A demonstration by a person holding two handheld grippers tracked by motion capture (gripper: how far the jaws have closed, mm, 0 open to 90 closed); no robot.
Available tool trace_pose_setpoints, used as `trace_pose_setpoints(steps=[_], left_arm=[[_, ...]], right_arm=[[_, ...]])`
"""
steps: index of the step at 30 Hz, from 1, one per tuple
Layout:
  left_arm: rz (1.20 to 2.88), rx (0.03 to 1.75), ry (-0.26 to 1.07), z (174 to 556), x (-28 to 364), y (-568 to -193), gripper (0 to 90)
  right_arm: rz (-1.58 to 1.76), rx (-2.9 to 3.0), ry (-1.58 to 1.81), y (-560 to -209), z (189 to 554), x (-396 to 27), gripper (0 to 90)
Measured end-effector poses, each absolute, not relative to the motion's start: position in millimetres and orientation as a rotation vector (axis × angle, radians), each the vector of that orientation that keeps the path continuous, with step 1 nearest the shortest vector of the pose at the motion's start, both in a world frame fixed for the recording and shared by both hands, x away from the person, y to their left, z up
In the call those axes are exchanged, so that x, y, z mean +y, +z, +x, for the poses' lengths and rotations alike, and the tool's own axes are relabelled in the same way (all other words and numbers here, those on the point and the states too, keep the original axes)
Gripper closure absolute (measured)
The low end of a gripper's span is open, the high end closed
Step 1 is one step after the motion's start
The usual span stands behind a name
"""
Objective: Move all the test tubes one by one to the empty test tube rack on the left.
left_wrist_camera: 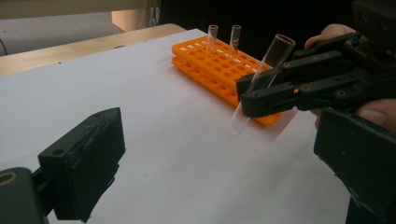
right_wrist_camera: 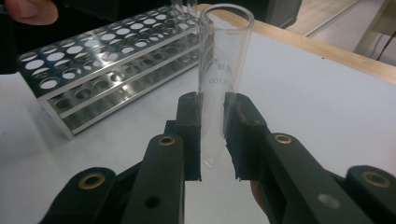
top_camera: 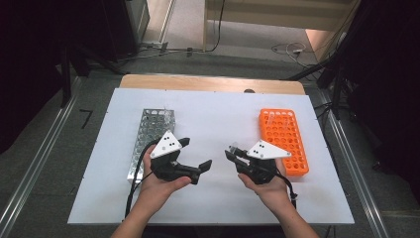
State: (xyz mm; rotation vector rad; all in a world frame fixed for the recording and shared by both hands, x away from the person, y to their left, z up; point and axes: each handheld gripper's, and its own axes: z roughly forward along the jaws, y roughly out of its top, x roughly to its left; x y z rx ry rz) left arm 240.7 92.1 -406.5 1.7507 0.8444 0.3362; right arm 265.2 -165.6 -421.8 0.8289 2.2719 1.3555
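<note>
My right gripper (top_camera: 233, 151) is shut on a clear glass test tube (right_wrist_camera: 220, 70), which stands between the jaws with its open mouth up. The left gripper view catches this tube (left_wrist_camera: 268, 65) tilted, a little above the white board, with the right gripper (left_wrist_camera: 254, 93) clamped around its middle. My left gripper (top_camera: 197, 152) is open with nothing between its jaws, which point right toward the tube. An orange tube rack (top_camera: 285, 139) lies right of the right hand, and two tubes (left_wrist_camera: 212, 35) stand at its far end. A metal tube rack (top_camera: 148, 134) lies beside the left hand.
Both racks rest on a white board (top_camera: 213, 114) laid over a wooden table (top_camera: 208, 82). Bare board stretches between the racks and in front of the hands. Cables trail from both grippers toward the near edge.
</note>
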Motion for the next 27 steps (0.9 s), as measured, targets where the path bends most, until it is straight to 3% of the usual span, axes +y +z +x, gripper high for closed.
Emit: trace_pose_setpoints(steps=[11,20,27], left_arm=[[1.749,0.807,0.293,237,81,-406,7.9],[1.793,0.786,0.295,234,69,-407,34.5],[1.801,0.763,0.309,232,65,-407,49.2]], right_arm=[[0.754,2.328,1.356,-426,253,-147,74.0],[0.712,2.357,1.351,-428,247,-137,73.9],[0.684,2.378,1.353,-429,243,-131,74.0]])
